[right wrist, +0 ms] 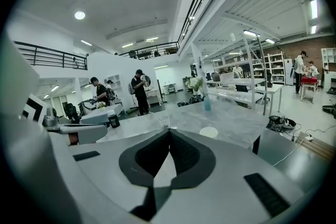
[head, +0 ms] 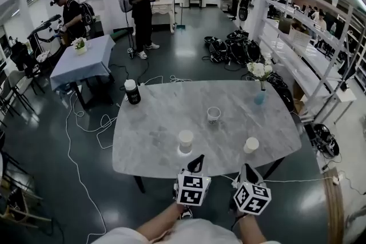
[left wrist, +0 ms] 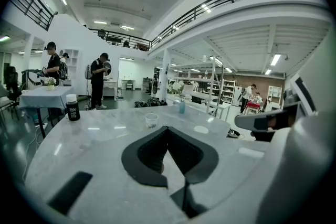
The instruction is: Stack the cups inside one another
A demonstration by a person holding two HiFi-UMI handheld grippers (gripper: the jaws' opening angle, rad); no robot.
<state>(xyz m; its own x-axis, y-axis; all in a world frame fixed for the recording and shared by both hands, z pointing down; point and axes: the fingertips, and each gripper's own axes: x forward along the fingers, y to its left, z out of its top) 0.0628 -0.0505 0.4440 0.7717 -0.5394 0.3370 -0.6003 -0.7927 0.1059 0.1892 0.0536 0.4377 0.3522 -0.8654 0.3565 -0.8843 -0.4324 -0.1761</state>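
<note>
Marble table [head: 143, 134] holds the unstacked clear cup [head: 214, 115] mid-frame and the white cups [head: 185, 140] lower. Your left gripper [head: 197, 162] and right gripper [head: 247, 168] hover bottom-centre, jaws pressed together and empty, likely pre-approach.

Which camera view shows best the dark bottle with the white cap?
The left gripper view: the dark bottle stands side-on on the marble table, unobstructed, with its white cap and label visible. The head view shows the bottle from above, at the table's far left corner. The right gripper view shows it only small.
</note>
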